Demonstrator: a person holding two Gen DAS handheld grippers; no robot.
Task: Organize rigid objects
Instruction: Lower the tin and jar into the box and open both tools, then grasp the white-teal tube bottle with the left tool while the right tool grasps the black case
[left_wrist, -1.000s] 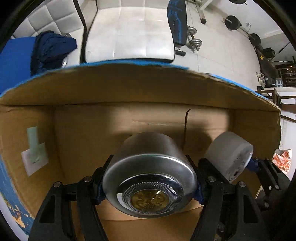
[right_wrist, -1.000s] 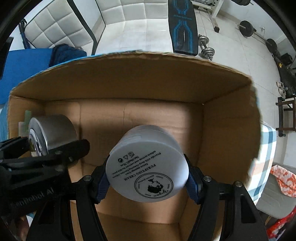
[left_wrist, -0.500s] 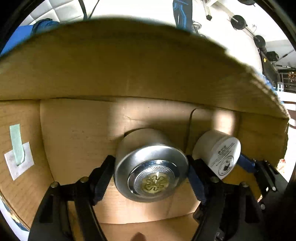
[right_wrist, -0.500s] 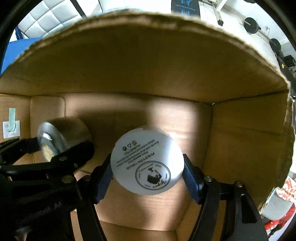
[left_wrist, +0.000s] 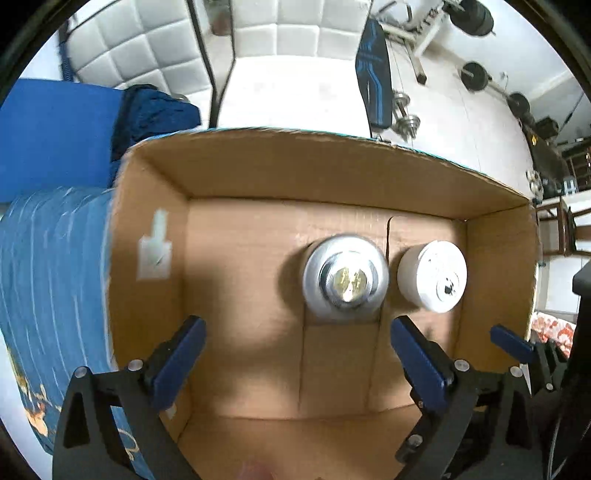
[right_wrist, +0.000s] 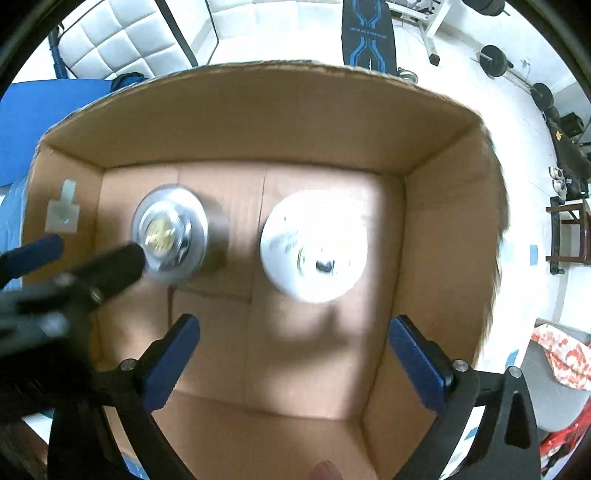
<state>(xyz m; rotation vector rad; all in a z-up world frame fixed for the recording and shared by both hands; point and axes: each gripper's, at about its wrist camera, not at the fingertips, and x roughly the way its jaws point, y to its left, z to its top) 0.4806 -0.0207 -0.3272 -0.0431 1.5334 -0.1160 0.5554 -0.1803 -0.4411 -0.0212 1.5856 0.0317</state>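
Observation:
A silver metal tin (left_wrist: 345, 278) and a white cream jar (left_wrist: 432, 275) stand side by side on the floor of an open cardboard box (left_wrist: 258, 173). My left gripper (left_wrist: 295, 354) is open and empty, raised above the box, nearer than the tin. In the right wrist view the tin (right_wrist: 170, 232) is at the left and the jar (right_wrist: 314, 245) in the middle of the box (right_wrist: 443, 229). My right gripper (right_wrist: 291, 350) is open and empty above the box. The left gripper's fingers (right_wrist: 107, 266) partly cover the tin there.
The box rests on a blue patterned cloth (left_wrist: 55, 277). A white label (left_wrist: 155, 251) sticks on the box's left inner wall. White padded chairs (left_wrist: 288, 88) stand behind, and a weight bench and dumbbells (left_wrist: 402, 118) lie on the floor at the far right.
Both grippers opened and let go of the tin and the jar, which now stand on the box floor. Both grippers pulled back up out of the box.

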